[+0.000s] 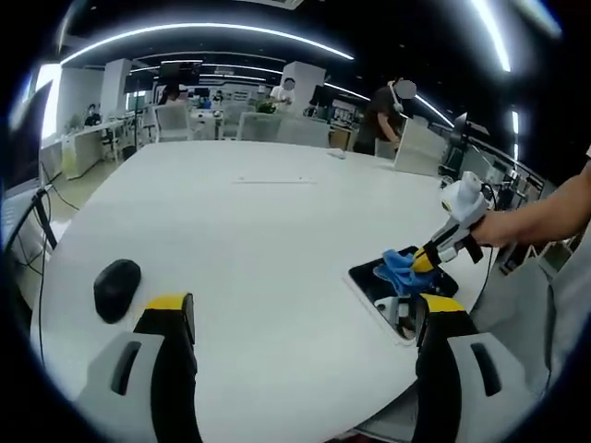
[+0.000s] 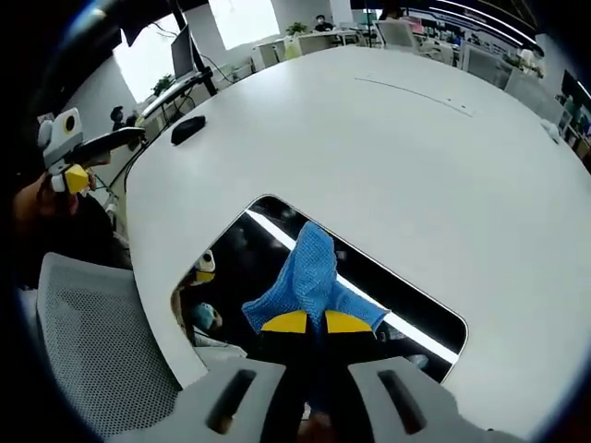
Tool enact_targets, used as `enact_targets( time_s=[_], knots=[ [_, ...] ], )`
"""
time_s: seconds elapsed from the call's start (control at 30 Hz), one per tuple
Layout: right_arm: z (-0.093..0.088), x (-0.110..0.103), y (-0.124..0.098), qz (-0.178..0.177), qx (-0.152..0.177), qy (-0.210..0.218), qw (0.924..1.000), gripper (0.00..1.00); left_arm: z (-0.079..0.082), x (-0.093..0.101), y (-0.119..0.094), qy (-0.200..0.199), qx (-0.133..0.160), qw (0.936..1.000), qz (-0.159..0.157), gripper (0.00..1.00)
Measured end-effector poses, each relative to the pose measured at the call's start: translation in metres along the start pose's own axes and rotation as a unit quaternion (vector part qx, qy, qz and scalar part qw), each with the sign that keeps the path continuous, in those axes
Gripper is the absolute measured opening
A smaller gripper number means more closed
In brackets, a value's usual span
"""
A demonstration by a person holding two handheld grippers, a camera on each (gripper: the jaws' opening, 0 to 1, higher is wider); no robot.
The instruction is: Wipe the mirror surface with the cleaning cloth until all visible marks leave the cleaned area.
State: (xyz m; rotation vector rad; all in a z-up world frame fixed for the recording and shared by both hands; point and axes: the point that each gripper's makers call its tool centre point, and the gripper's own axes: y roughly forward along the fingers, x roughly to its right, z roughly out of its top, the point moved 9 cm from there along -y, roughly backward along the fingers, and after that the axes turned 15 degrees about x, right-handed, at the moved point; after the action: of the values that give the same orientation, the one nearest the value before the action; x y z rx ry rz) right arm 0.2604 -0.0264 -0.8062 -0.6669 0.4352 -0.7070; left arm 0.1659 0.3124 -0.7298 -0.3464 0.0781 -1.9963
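A rectangular mirror [image 2: 406, 286] lies flat on the white table [image 2: 388, 138] near its edge, reflecting ceiling lights. My right gripper [image 2: 307, 322] is shut on a blue cleaning cloth [image 2: 309, 268], which rests on the mirror's glass. In the left gripper view the mirror [image 1: 374, 286] sits at the right, with the cloth [image 1: 399, 268] on it and the right gripper [image 1: 427, 260] held there by a person's hand. My left gripper [image 1: 305, 318] hovers open above the table, nothing between its yellow-tipped fingers. It appears as the left gripper [image 2: 69, 175] beyond the table edge in the right gripper view.
A black computer mouse [image 1: 116, 288] lies on the table left of my left gripper; the mouse [image 2: 187, 129] is also at the far side. A grey mesh chair [image 2: 92, 341] stands beside the table edge. Desks, chairs and people fill the office behind.
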Motion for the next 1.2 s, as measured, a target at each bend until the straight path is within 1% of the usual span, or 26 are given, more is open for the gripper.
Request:
enact_targets(
  time_s=[0.17,0.4,0.47,0.53,0.6,0.8,1.2],
  knots=[
    [0.007,0.007,0.007,-0.006,0.000,-0.002,1.0000,0.00,-0.001,-0.001,0.000,0.003,0.000,1.0000,0.002,0.99],
    [0.013,0.017,0.014,-0.008,0.000,-0.003,1.0000,0.00,0.001,0.004,-0.004,0.000,-0.001,1.0000,0.003,0.99],
    [0.015,0.018,0.015,-0.009,0.000,0.007,0.9999,0.00,0.001,0.004,-0.004,-0.001,-0.003,1.0000,0.004,0.99],
    [0.018,0.019,0.017,-0.008,-0.002,-0.001,1.0000,0.00,0.000,0.004,-0.004,-0.002,-0.004,1.0000,0.006,0.99],
    [0.019,0.020,0.018,-0.008,-0.003,0.000,1.0000,0.00,0.000,0.004,-0.004,-0.003,-0.003,1.0000,0.006,0.99],
    [0.017,0.024,0.018,-0.005,-0.001,0.002,1.0000,0.00,0.000,0.002,-0.001,-0.002,-0.002,1.0000,0.005,0.99],
    [0.012,0.030,0.007,-0.015,-0.007,0.006,0.9998,0.00,-0.002,-0.001,0.001,-0.001,-0.001,1.0000,0.002,0.99]
  ],
)
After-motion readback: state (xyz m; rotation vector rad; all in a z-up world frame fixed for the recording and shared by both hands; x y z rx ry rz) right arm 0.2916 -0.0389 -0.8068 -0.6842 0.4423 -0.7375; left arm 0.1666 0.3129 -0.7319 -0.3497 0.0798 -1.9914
